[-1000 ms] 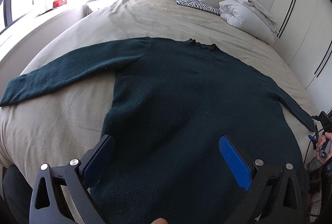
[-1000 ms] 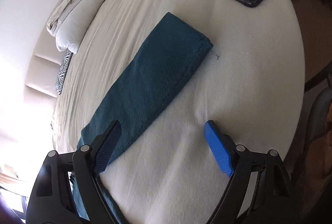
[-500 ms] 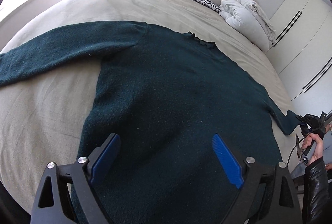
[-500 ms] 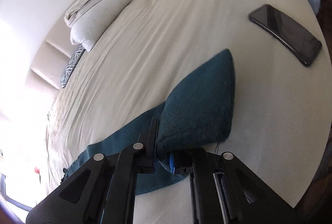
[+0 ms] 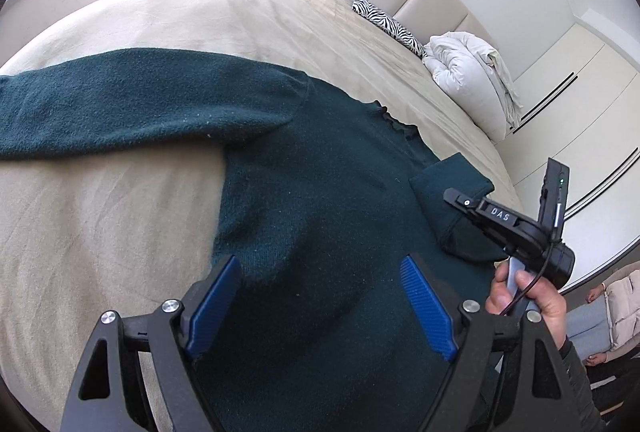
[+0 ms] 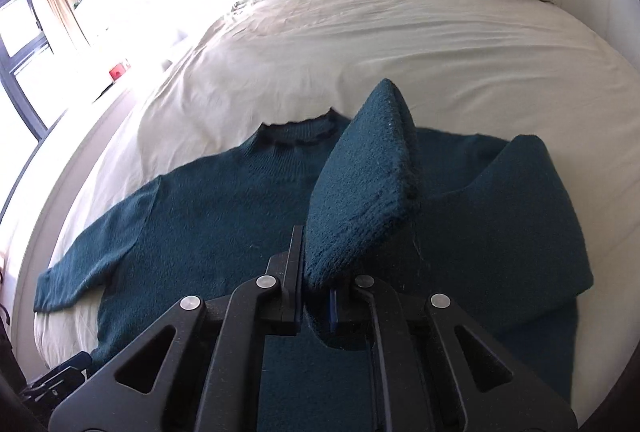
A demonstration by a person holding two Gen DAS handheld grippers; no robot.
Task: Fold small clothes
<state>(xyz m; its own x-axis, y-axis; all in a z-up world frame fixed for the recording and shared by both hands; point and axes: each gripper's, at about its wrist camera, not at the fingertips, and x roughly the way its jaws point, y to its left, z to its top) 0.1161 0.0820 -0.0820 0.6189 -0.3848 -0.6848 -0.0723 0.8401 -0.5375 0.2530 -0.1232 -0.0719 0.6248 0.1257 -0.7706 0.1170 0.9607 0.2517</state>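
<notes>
Sweater (image 5: 320,199) hem hidden behind left gripper (image 5: 320,308) frame, near edge cut off by the picture. Far sleeve end cropped at left border. Sleeve cuff (image 6: 360,191) base buried between right gripper (image 6: 316,304) pads. Window area (image 6: 24,31) washed out by glare. Seated person (image 5: 612,316) cropped at right edge.

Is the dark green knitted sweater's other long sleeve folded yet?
Spread. The left sleeve lies flat, stretched sideways from the dark green knitted sweater.
</notes>
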